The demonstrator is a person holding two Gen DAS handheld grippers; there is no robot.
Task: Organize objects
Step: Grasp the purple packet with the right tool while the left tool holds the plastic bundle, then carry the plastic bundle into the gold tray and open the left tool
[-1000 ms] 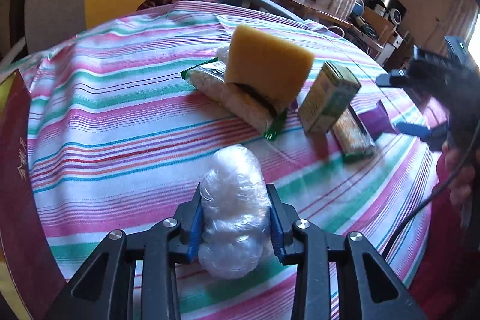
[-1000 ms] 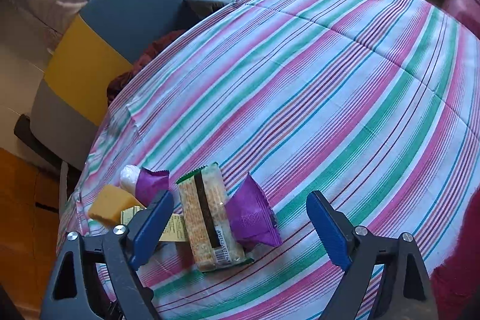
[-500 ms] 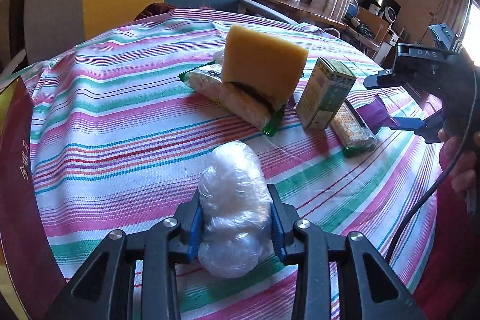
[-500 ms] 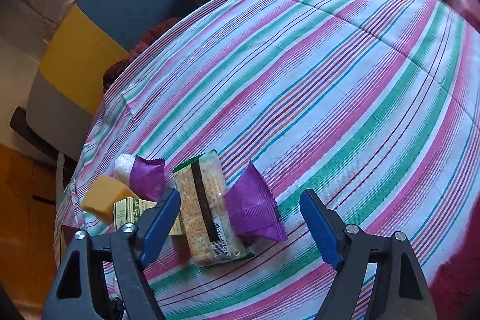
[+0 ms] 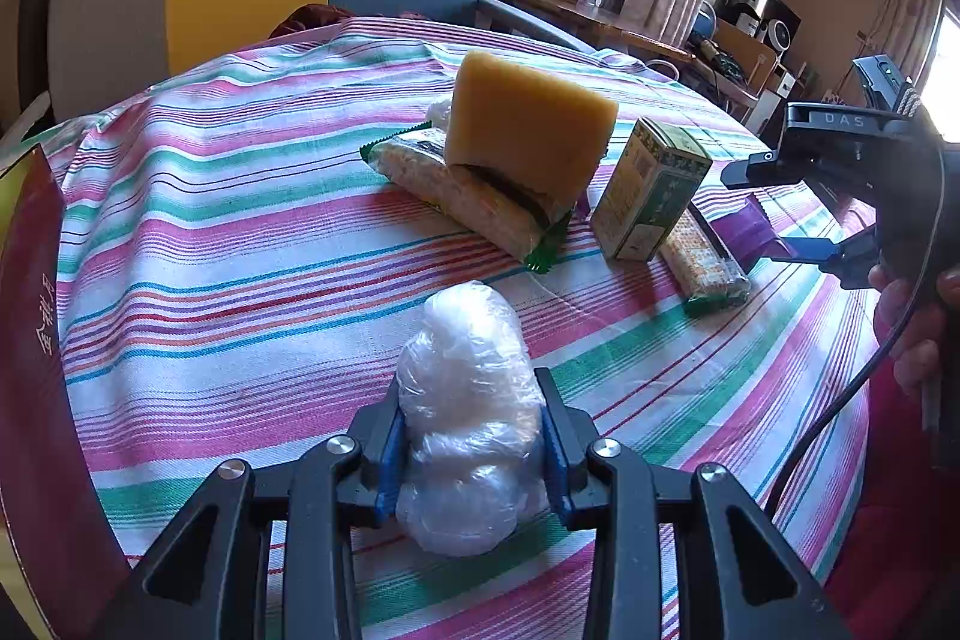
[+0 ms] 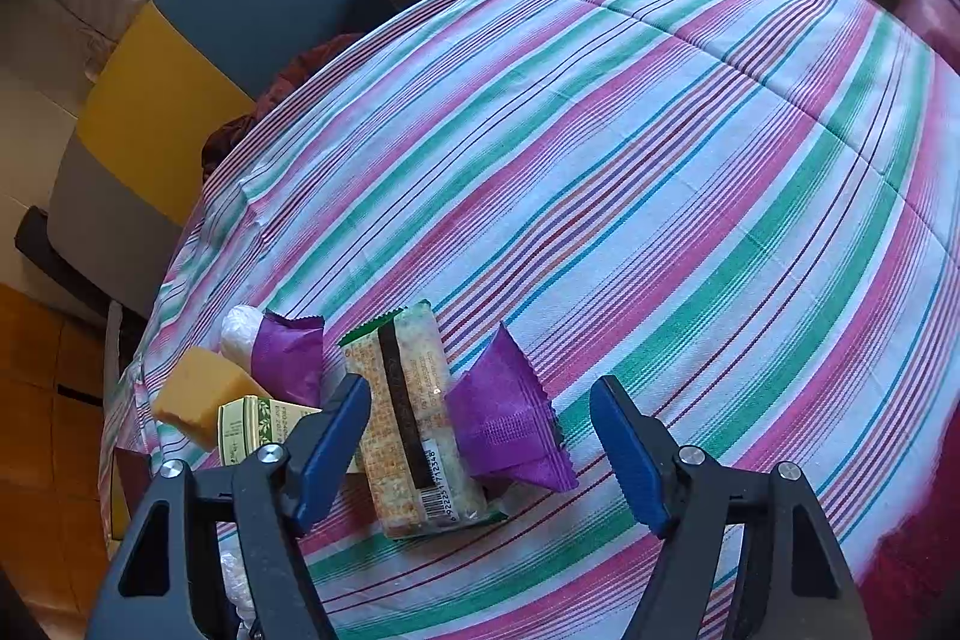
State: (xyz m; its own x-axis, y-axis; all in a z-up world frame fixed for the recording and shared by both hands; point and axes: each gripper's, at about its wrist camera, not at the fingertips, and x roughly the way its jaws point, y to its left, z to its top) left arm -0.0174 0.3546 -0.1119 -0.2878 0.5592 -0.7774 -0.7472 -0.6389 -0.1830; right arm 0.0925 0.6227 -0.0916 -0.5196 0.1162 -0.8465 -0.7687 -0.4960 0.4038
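Clear-plastic bundle [image 5: 471, 421] sits clamped in your left gripper [image 5: 471, 445], near of the yellow sponge [image 5: 528, 124]. Your right gripper [image 6: 480, 451] hangs spread wide over the purple packet [image 6: 510, 427], right of that sponge [image 6: 198, 394].

Clear plastic-wrapped white bundle [image 5: 471, 418], lumpy and upright, pinched between the left tongs [image 5: 471, 445]. Ahead of those tongs: yellow sponge [image 5: 528, 124] tilted on edge atop a green-edged cracker pack [image 5: 462, 196]; right of it an upright green box [image 5: 651, 190], then a second cracker pack [image 6: 411, 418] lying flat. That flat pack sits between the spread fingers of the right tongs [image 6: 480, 451], a crumpled purple packet [image 6: 510, 418] touching its right side, another purple packet [image 6: 288, 355] farther left.
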